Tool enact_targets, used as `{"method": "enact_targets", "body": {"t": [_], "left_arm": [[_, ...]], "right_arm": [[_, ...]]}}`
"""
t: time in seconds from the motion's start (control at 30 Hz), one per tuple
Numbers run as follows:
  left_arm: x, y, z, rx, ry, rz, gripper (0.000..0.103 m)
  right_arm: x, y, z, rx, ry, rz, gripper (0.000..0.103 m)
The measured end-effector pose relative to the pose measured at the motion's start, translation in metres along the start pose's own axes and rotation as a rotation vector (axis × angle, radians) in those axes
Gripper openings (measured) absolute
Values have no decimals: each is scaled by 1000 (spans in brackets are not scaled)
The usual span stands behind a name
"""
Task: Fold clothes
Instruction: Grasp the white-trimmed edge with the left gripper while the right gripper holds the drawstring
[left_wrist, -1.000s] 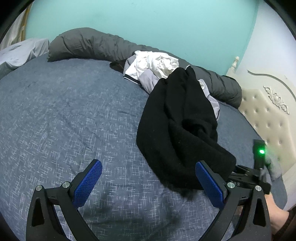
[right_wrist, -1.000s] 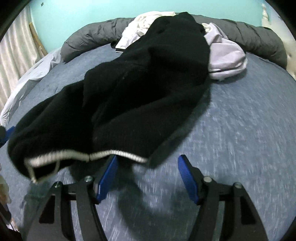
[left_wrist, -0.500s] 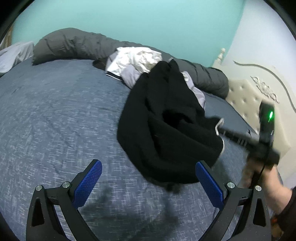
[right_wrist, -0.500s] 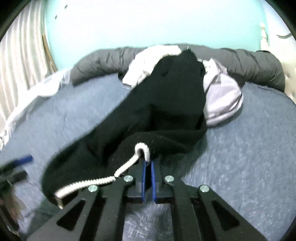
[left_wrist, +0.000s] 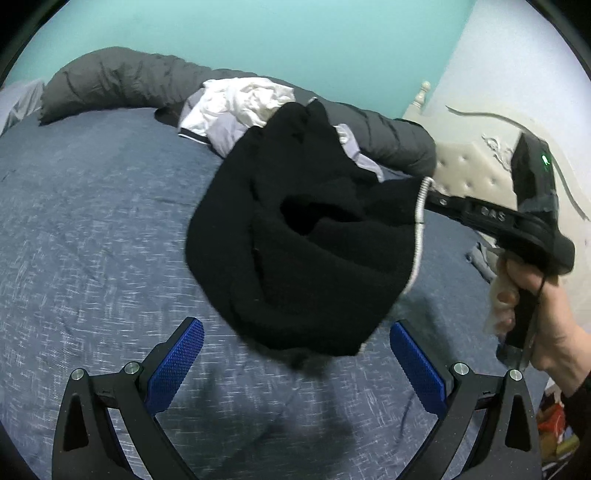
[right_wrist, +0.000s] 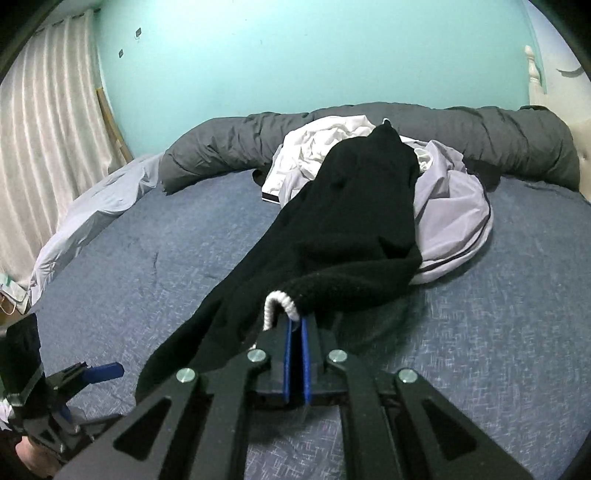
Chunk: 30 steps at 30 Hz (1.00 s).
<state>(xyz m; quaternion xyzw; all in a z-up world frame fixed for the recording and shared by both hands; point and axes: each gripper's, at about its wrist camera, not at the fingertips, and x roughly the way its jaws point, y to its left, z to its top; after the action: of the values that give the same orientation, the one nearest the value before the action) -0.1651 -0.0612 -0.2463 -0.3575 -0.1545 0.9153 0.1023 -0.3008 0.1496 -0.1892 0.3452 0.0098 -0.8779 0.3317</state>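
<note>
**Right gripper clamps sweater hem, left gripper open below it**

Right gripper (right_wrist: 295, 328): its 2 blue pads are pressed together on the white-trimmed hem (right_wrist: 277, 300) of the black sweater (right_wrist: 351, 206). From the left wrist view the same gripper (left_wrist: 428, 195) comes in from the right, held by a hand (left_wrist: 535, 314), green light on its body. The hem edge sits right at its tip.

Left gripper (left_wrist: 295, 354): jaws wide apart, nothing between the 2 blue pads, not touching cloth. The sweater's lower fold hangs just above and between them. In the right wrist view this gripper (right_wrist: 99, 373) shows at the lower left, near the sweater's trailing end but apart from it.

Sweater: bunched and partly raised off the bed (left_wrist: 92, 240) at the clamped end. The far end lies draped over a pile of other clothes, namely a white garment (right_wrist: 325, 136) and a light lavender one (right_wrist: 450, 206) with dark piping. The middle slopes down from the pile toward the right gripper. The bed has a blue flecked cover.

Behind the pile: a rolled grey duvet (right_wrist: 498, 136) runs along the far edge of the bed. Wall (right_wrist: 295, 55) is turquoise. A cream tufted headboard (left_wrist: 469, 166) stands at the right in the left wrist view. A pale curtain (right_wrist: 48, 129) hangs at the left in the right wrist view.
</note>
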Motion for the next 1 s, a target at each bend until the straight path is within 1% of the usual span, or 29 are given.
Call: {"method": "enact_targets", "body": {"t": [0.1, 0.33, 0.4, 0.47, 0.5, 0.57, 0.6, 0.63, 0.77, 0.8, 0.83, 0.87, 0.9, 0.93, 0.97, 1.0], "left_arm": [[5, -8, -3, 30, 16, -1, 103], [17, -5, -7, 15, 38, 17, 102], [20, -4, -8, 11, 43, 21, 100], [26, -4, -9, 7, 66, 5, 92], [29, -4, -10, 9, 78, 8, 86], [34, -4, -11, 14, 96, 10, 80], [35, -5, -11, 20, 98, 6, 72], [37, -6, -11, 25, 100, 1, 68], [42, -7, -9, 24, 100, -4, 67], [43, -7, -9, 20, 101, -7, 64], [45, -7, -9, 26, 108, -6, 57], [48, -7, -9, 33, 115, -6, 53], [49, -7, -9, 40, 116, 1, 46], [50, -5, -9, 44, 115, 7, 36], [50, -3, -7, 42, 111, 13, 29], [48, 0, -6, 39, 108, 14, 17]], "right_arm": [[1, 0, 0, 5, 2, 7, 4], [-2, 3, 0, 5, 3, 21, 4], [-2, 2, 0, 11, 3, 23, 4], [-2, 1, 0, 16, 4, 27, 4], [-2, 1, 0, 15, 4, 28, 4], [-2, 2, -1, 15, 6, 31, 4], [-1, 2, -1, 15, 8, 32, 4], [-1, 2, -2, 15, 9, 33, 4], [0, 2, -3, 19, 14, 37, 4], [-1, 1, -2, 20, 15, 38, 4], [-1, 1, -2, 19, 17, 39, 4], [-1, 1, -2, 18, 19, 39, 4], [-1, 0, -2, 16, 21, 39, 4], [0, 0, -2, 14, 23, 39, 4], [0, 0, -2, 12, 26, 38, 4], [0, -1, -2, 9, 28, 36, 4]]}}
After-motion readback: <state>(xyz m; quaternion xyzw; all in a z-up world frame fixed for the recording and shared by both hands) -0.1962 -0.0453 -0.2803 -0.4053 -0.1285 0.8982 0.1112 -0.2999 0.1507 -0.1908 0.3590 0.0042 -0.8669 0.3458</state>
